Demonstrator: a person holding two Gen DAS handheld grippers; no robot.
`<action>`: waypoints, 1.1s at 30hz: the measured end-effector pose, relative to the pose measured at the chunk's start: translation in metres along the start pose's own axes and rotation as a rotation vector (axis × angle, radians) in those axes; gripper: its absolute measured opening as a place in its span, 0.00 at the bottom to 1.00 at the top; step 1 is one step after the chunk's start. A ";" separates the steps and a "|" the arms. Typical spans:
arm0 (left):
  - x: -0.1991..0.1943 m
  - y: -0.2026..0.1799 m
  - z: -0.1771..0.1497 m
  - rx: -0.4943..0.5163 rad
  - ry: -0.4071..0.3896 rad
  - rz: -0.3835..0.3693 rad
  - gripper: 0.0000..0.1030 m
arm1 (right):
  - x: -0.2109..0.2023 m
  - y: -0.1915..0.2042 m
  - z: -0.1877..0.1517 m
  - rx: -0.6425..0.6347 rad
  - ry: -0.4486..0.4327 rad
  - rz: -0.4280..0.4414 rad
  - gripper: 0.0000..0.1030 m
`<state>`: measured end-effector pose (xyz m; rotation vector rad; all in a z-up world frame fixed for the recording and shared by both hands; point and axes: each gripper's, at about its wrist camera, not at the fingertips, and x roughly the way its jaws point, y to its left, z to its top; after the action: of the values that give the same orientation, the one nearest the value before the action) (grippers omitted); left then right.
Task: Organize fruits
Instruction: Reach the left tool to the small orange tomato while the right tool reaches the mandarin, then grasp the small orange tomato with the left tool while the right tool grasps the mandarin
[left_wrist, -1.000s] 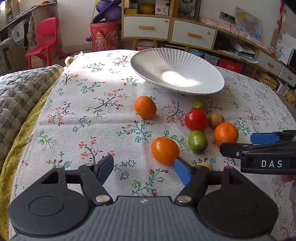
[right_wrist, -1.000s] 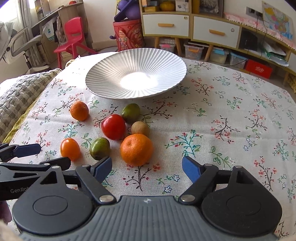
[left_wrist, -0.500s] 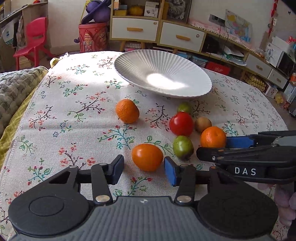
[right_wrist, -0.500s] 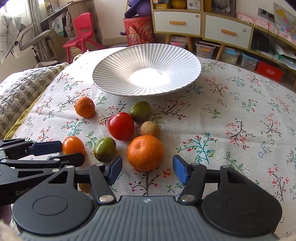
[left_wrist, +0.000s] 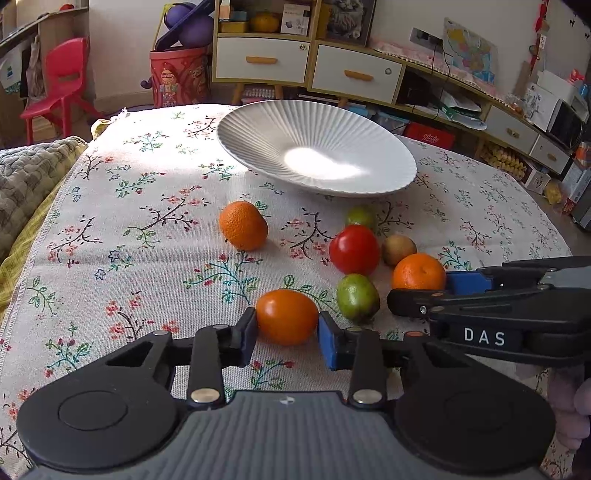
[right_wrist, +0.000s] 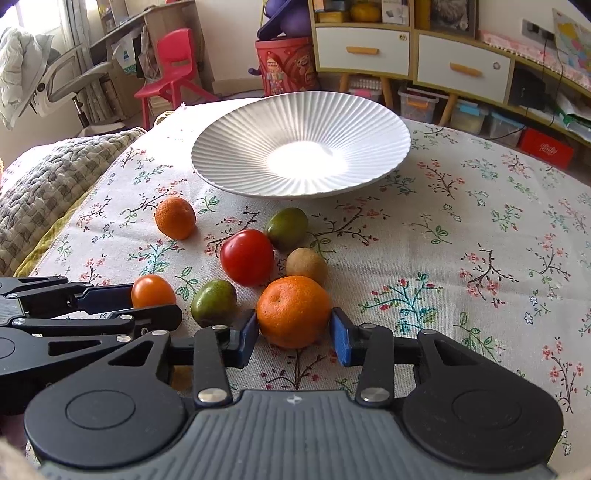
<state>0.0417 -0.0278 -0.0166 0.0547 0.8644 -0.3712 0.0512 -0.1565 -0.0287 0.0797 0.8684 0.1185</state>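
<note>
My left gripper (left_wrist: 286, 334) is shut on a smooth orange tomato (left_wrist: 286, 320) that rests on the floral tablecloth. My right gripper (right_wrist: 293, 334) is shut on a mandarin (right_wrist: 293, 311), also on the cloth. Between them lie a green fruit (left_wrist: 357, 298), a red tomato (left_wrist: 354, 249), a brown kiwi-like fruit (left_wrist: 398, 244) and another green fruit (right_wrist: 287, 228). A second mandarin (left_wrist: 243, 225) lies apart to the left. A white ribbed plate (right_wrist: 236, 147) stands empty behind the fruits.
A quilted grey blanket (right_wrist: 40, 184) lies off the table's left edge. Beyond the table stand a red chair (right_wrist: 171, 62), a red toy bin (right_wrist: 286, 66) and white drawer cabinets (right_wrist: 461, 70).
Both grippers moved forward and closed. The left jaws went from wide open to clamped on the orange tomato, the right jaws onto the mandarin.
</note>
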 end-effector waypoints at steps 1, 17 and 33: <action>0.000 0.000 0.000 0.001 -0.001 0.002 0.18 | 0.000 0.000 0.000 0.000 0.001 0.000 0.37; -0.020 0.001 0.010 0.002 -0.057 0.002 0.17 | -0.022 0.006 0.008 -0.009 -0.057 0.013 0.36; -0.015 -0.002 0.053 -0.028 -0.082 -0.039 0.17 | -0.033 -0.019 0.045 0.063 -0.149 0.018 0.36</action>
<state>0.0706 -0.0357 0.0295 -0.0031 0.7902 -0.3957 0.0659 -0.1813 0.0232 0.1537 0.7231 0.1005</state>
